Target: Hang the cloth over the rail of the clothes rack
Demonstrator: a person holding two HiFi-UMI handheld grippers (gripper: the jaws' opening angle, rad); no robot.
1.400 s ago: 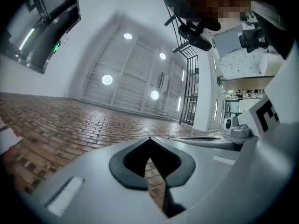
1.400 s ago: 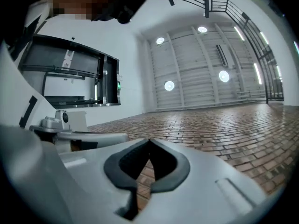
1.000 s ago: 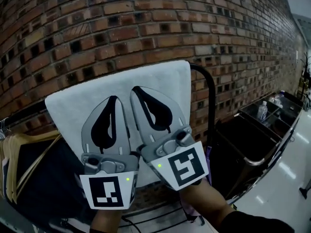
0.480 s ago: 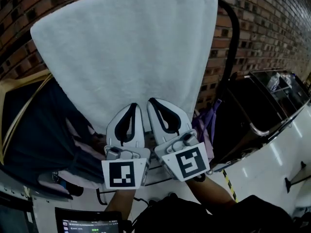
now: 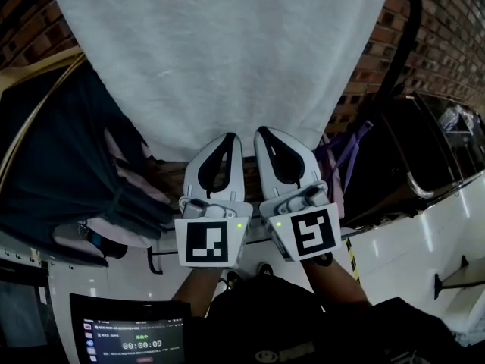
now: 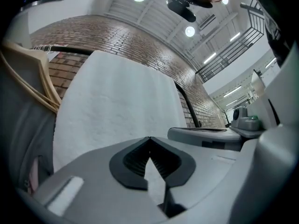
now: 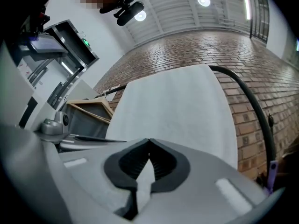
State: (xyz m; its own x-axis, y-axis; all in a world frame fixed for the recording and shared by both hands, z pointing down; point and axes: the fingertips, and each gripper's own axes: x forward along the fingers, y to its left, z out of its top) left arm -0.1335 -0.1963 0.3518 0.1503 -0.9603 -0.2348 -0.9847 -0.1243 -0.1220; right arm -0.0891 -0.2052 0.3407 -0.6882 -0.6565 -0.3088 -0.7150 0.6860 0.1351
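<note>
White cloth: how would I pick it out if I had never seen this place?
Find the brick wall, then the black clothes rack before it. The white cloth hangs there, broad and flat, the only pale, fluffy piece beside the dark garments on wooden hangers.

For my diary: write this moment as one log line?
towel: over rail | left gripper: shut on towel | right gripper: shut on towel
</note>
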